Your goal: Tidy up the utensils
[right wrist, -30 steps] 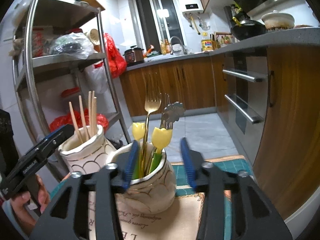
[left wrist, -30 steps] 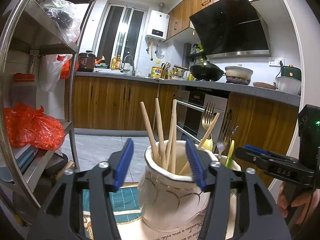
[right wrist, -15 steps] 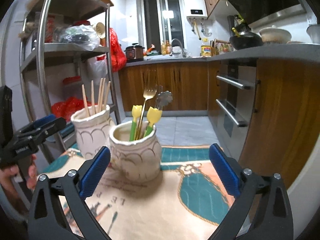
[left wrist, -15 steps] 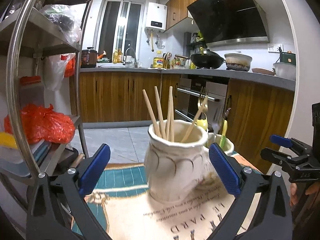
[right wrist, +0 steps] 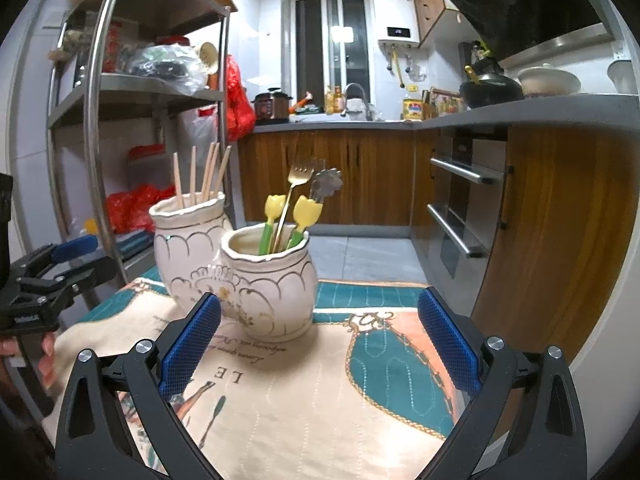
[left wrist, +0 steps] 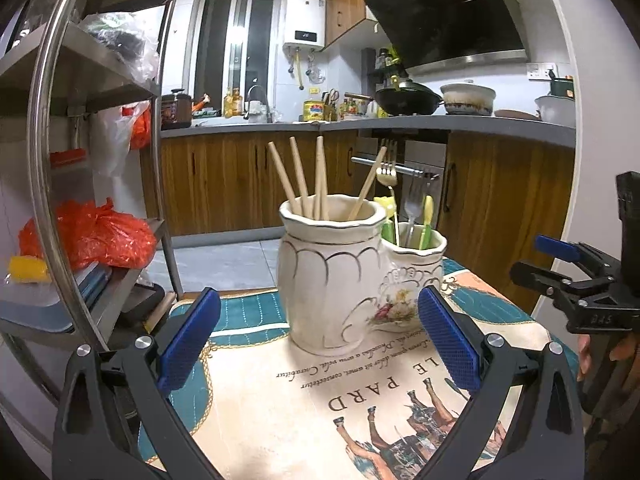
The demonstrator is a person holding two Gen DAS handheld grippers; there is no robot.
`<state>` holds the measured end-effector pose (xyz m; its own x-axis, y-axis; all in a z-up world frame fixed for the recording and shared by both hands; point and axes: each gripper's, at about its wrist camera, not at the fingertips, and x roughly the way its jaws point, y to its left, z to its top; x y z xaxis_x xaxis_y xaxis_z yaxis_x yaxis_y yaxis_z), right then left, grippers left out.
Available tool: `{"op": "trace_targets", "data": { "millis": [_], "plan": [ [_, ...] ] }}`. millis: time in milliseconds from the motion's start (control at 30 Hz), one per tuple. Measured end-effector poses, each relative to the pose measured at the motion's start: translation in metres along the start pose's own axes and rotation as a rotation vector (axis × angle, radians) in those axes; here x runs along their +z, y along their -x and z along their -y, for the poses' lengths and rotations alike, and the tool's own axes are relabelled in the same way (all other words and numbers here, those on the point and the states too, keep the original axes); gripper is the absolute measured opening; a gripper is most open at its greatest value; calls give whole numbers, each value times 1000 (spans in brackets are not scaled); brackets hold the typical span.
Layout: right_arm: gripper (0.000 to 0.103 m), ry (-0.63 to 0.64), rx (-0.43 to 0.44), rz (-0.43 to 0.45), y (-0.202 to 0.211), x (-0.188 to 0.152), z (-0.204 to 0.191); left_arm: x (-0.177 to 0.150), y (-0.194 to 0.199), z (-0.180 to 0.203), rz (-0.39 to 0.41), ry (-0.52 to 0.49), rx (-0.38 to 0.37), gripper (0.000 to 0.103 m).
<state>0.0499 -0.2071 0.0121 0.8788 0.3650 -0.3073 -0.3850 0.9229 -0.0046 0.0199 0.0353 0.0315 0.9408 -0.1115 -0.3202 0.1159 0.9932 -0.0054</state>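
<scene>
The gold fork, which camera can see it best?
The right wrist view shows the gold fork best: its tines and thin handle stand clear above the shorter jar, between two yellow tulip-shaped handles. In the left wrist view the gold fork is farther off, and a chopstick in the taller jar crosses it.

Wooden cabinets (left wrist: 224, 184), grey tiled floor (left wrist: 224, 264), steel rack (right wrist: 104, 128), lit window (right wrist: 332, 48).
</scene>
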Motion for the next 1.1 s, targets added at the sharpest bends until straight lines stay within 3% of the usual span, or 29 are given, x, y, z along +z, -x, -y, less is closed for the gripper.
{"op": "trace_targets", "data": {
  "millis": [1100],
  "plan": [
    [98, 41, 16, 15, 1, 0, -10, 1, -1, 4, -4, -7, -4, 97]
  ]
}}
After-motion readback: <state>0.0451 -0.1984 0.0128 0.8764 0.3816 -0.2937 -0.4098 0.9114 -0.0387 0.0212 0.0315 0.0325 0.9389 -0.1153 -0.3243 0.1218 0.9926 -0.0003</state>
